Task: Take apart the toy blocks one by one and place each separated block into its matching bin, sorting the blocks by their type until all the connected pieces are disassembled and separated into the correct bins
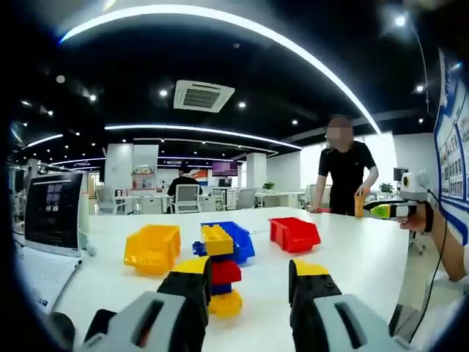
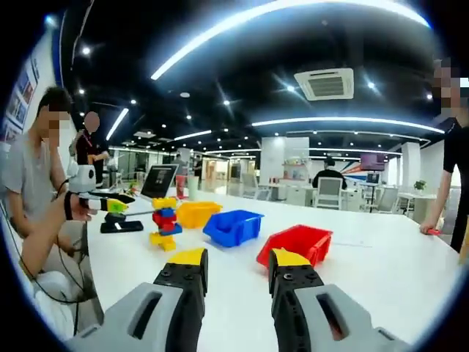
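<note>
On a white table (image 1: 352,257) in an open-plan office, a stack of toy blocks (image 1: 222,271) stands upright — yellow on top, then blue, red, blue and a yellow base — in front of three bins set in a row: a yellow bin (image 1: 153,248), a blue bin (image 1: 233,240) and a red bin (image 1: 294,233). From the left gripper view the stack sits just beyond the left gripper (image 1: 249,282), partly hidden behind its left-hand jaw; the blue bin is directly behind the stack. Both jaws stand well apart with nothing between them, touching neither blocks nor bins. This view also takes in a monitor (image 1: 53,213) at the table's left edge and a person in black (image 1: 346,174) standing at the far side, with the other gripper (image 1: 392,210) entering from the right in a hand.

From the right gripper view the scene turns: the same stack (image 2: 165,221) appears farther off to the left, the yellow bin (image 2: 198,213) beside it, the blue bin (image 2: 233,226) nearer the middle and the red bin (image 2: 294,244) just beyond the right gripper (image 2: 238,275). Its jaws are parted too — empty and clear of everything. A laptop (image 2: 157,182) and a dark phone-like slab (image 2: 122,226) lie near the stack, and a seated person in grey (image 2: 33,176) holds the left gripper (image 2: 110,204) out over the table edge.
</note>
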The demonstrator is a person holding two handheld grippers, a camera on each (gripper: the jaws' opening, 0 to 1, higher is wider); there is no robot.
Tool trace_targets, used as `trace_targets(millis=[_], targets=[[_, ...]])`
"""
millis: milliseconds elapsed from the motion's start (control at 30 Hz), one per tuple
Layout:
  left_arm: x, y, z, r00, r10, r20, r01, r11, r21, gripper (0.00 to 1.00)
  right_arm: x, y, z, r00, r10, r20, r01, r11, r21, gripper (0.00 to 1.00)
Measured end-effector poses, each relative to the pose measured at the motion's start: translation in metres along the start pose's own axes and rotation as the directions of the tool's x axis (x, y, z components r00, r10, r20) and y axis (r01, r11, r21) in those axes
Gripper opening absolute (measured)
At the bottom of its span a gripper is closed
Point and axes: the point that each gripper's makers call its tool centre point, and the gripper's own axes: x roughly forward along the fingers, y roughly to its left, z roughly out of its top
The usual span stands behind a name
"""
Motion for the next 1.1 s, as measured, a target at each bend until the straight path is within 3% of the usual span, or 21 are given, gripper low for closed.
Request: trace_targets(millis=[333,533,667,800,1000,1100], targets=[[-0.001,0.005,0.000,1.000,0.014,0.005,-0.014,1.000,-0.010,0.43,0.002,0.004,-0.002,1.000,0.007,-0.004,-0.007,1.000,-0.002,0.34],[0.002,0.022,-0.001,0.997,0.077,0.015,-0.077,0.997,-0.006,0.47,0.009,0.008,-0.004,1.000,0.014,-0.009,-0.014,1.000,-0.001,0.34],[0.019,0.025,-0.018,0.996,0.087,-0.024,-0.087,0.996,-0.014,0.54,0.019,0.014,-0.005,0.999,0.028,-0.025,-0.029,1.000,-0.012,0.34],[0.037,0.027,-0.027,0.993,0.118,-0.027,-0.118,0.993,0.000,0.60,0.027,0.022,0.002,0.999,0.042,-0.027,-0.043,0.999,-0.029,0.34],[0.065,0.032,-0.046,0.987,0.140,-0.075,-0.138,0.990,0.035,0.61,0.038,0.036,0.005,0.997,0.071,-0.029,-0.072,0.996,-0.043,0.34],[0.076,0.041,-0.049,0.983,0.165,-0.082,-0.164,0.986,0.017,0.61,0.040,0.040,0.003,0.996,0.082,-0.034,-0.083,0.996,-0.042,0.34]])
